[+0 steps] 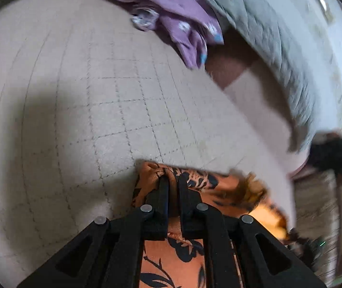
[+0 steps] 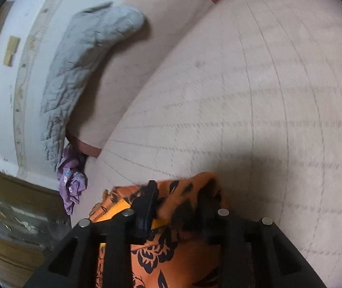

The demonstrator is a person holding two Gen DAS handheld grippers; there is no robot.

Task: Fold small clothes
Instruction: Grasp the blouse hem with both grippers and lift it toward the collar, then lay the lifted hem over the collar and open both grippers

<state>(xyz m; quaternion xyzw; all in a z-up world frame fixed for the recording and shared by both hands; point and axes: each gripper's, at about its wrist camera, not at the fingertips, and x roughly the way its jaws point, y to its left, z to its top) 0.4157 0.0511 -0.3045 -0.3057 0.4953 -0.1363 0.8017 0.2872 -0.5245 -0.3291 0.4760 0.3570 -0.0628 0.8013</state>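
An orange garment with black flower print (image 1: 171, 259) hangs from both grippers above the beige gridded surface (image 1: 87, 96). My left gripper (image 1: 173, 180) is shut on its bunched top edge. In the right wrist view my right gripper (image 2: 178, 192) is shut on the same orange garment (image 2: 171, 252), whose cloth drapes over the right finger and hides it. A crumpled purple garment with blue and white flowers (image 1: 171, 9) lies at the far edge of the surface; it also shows in the right wrist view (image 2: 71, 180).
A grey quilted blanket (image 1: 266, 48) lies on a pinkish cushion (image 1: 254, 100) beside the surface, against a white wall; it also shows in the right wrist view (image 2: 75, 67). The surface (image 2: 254, 96) spreads wide ahead.
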